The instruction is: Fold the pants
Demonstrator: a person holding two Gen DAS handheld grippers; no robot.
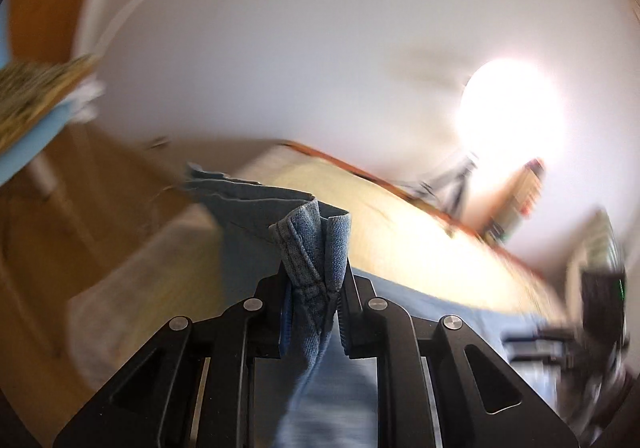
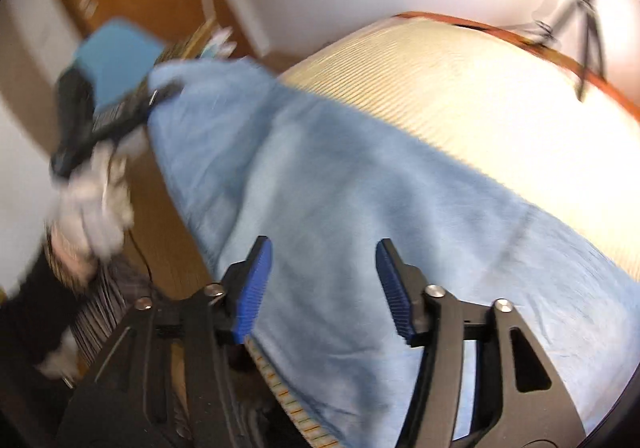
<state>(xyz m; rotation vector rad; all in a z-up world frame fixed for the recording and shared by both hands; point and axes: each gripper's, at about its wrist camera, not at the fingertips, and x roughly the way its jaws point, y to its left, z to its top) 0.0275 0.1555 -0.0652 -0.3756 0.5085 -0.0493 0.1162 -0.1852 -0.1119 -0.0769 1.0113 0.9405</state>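
Clamped between the jaws of the left gripper [image 1: 312,268] is a bunched, stitched hem of the pale blue denim pants [image 1: 308,240], lifted clear of the straw-coloured mat [image 1: 420,248]; past the pads more of the cloth stands in sharp folds. Jaws of the right gripper [image 2: 324,280] stand apart with nothing between the blue ribbed pads [image 2: 256,288], hovering over the pants [image 2: 340,187], which lie spread across the near side of the mat [image 2: 460,87]. Both views are smeared by motion blur. At the far end of the pants, off the mat's edge, a dark shape with a blue patch and something white is too blurred to identify. A bright glare beyond the mat washes out that corner.
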